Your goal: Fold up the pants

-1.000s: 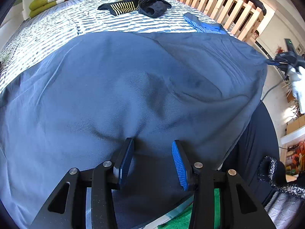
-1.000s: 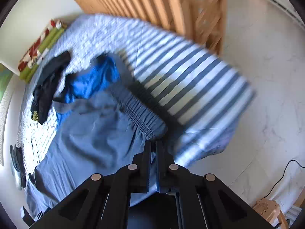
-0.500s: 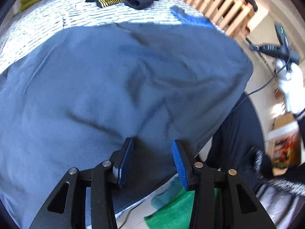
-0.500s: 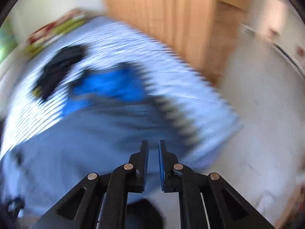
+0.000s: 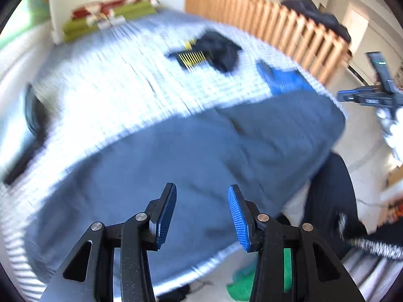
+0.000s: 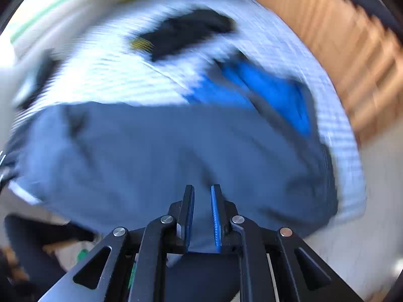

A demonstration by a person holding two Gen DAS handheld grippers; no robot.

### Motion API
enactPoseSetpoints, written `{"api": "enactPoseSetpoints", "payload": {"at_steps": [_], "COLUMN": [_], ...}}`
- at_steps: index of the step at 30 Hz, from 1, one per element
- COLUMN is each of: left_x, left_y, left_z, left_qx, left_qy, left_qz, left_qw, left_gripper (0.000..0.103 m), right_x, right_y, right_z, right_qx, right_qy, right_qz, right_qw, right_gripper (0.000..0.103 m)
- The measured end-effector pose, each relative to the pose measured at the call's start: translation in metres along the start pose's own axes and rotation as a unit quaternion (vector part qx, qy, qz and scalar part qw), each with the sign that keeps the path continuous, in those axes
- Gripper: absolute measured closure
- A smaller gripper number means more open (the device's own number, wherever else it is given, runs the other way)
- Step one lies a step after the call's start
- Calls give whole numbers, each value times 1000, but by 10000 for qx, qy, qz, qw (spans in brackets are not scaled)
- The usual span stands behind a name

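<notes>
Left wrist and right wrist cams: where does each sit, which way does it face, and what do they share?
Left wrist: on the left gripper, angled down over the blue-grey pants on the striped bed; open fingers, the person's dark-clad leg and the right gripper at right show.
Right wrist: on the right gripper, angled down at the pants; fingers just opened slightly, nothing between.
Shared: pants, black garment, bright blue garment, wooden slats.
</notes>
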State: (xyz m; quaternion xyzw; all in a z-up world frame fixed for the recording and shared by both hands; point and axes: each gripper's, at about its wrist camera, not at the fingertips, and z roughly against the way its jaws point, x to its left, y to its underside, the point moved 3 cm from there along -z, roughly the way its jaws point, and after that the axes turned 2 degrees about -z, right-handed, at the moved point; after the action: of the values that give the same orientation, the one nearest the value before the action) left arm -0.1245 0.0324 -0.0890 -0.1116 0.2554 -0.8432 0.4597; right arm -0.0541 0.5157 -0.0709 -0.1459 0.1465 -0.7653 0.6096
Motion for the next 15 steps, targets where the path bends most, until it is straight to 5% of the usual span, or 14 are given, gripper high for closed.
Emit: {"api": "enactPoseSetpoints", "payload": {"at_steps": [1,3,5,9,15], "left_x": [7,17,28,28,16], "left_y": [-12,-37,-55,-87,-85], "left_z": [5,7,3,-44,-134], "left_qx": [-70,-145,-156,9,624], "left_qy": [-124,-164,-139,-132,-26], "left_qz": [1,47,103,44,-111], "left_qw": [9999,9997,9997,9999,9980], "left_gripper": [55,55,55,55,55], "right_x": [16,47,75,136,197], "right_y": [-14,-47,-88,-147,-176], "right_z": [18,50,68,47,-98], "right_qx": [-201,-634,-958,-943,484], "right_qy": [-150,-496,-853,-1124,-1728], "right_qz": [277,701,1002,1836,2091], "right_qw": [9993,9943,9867,9720,9613], "right_gripper": [88,58,43,44,68]}}
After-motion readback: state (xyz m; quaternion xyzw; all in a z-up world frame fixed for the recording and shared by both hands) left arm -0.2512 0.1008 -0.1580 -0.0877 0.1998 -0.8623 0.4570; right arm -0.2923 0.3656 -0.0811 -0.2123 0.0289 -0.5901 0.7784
